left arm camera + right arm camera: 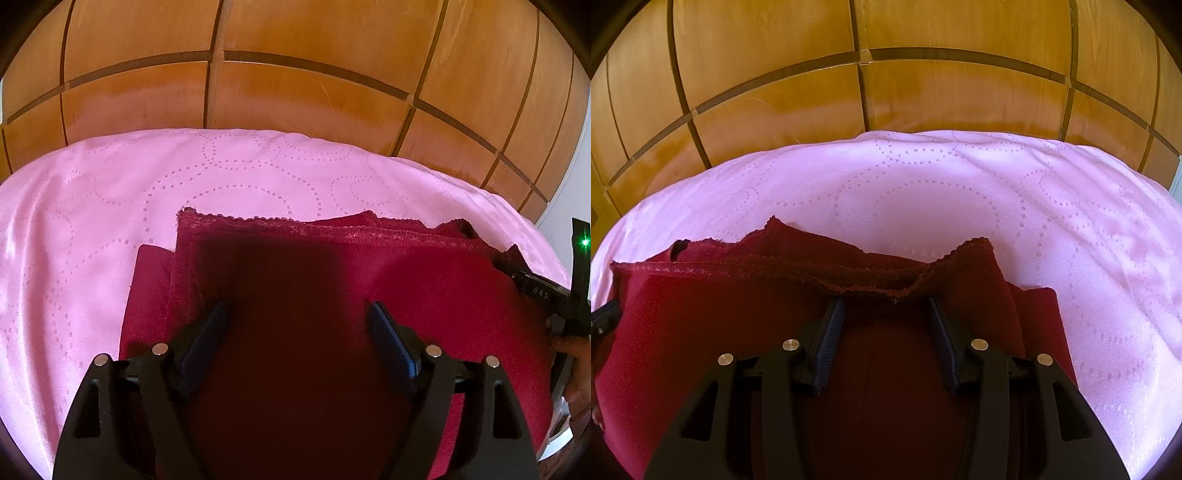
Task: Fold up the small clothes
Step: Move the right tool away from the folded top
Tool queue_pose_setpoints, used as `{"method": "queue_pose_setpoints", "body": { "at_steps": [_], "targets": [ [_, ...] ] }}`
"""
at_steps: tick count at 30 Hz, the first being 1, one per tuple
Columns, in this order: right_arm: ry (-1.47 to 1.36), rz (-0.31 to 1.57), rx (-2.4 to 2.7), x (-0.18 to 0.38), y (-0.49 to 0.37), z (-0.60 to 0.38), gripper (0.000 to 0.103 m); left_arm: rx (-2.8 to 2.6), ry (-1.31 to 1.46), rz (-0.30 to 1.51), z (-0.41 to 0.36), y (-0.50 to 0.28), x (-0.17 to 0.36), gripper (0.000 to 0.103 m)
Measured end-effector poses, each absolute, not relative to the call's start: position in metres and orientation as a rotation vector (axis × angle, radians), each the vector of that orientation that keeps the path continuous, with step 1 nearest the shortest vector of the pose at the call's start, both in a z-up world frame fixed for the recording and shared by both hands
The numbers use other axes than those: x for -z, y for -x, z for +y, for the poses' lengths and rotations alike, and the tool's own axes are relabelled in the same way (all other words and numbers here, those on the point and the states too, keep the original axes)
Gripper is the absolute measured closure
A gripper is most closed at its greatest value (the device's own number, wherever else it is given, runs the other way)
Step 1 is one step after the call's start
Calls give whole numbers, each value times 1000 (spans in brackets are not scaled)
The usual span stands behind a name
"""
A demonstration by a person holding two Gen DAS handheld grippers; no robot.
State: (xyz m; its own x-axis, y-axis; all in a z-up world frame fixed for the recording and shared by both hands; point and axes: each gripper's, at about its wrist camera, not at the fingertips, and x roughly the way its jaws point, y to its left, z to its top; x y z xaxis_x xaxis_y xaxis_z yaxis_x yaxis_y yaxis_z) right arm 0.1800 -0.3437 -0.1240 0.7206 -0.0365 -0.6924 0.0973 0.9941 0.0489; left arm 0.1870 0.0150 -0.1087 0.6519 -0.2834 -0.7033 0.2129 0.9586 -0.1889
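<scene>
Now, the left claw (297, 314) is spread wide, both blue pads hovering over the dark red garment (424, 295) with nothing pinched between them. The right claw (886, 310) is parted too (a narrower gap), its tips just short of the lace-trimmed hem (871, 286), gripping nothing. The garment lies partly folded on the pink bedspread (92, 206), the lace hem along its far side and a lower layer peeking out at the left edge. In the left wrist view the other claw's black body pokes in at the right edge. Behind the bed stands a panelled wooden wardrobe (775, 110).
</scene>
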Motion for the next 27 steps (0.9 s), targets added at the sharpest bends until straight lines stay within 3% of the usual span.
{"method": "queue_pose_setpoints", "body": {
  "at_steps": [10,16,21,27],
  "targets": [
    [-88,750,63,124,-178,-344,55,282,66,816,12,-188,110,18],
    [-199,714,-35,116,-168,-356,45,238,35,819,8,-184,106,17],
    [-492,584,-128,88,-92,-401,45,236,38,744,-4,-134,81,18],
    [-577,685,-68,105,-15,-445,45,381,111,718,-31,-60,71,19]
  ]
}}
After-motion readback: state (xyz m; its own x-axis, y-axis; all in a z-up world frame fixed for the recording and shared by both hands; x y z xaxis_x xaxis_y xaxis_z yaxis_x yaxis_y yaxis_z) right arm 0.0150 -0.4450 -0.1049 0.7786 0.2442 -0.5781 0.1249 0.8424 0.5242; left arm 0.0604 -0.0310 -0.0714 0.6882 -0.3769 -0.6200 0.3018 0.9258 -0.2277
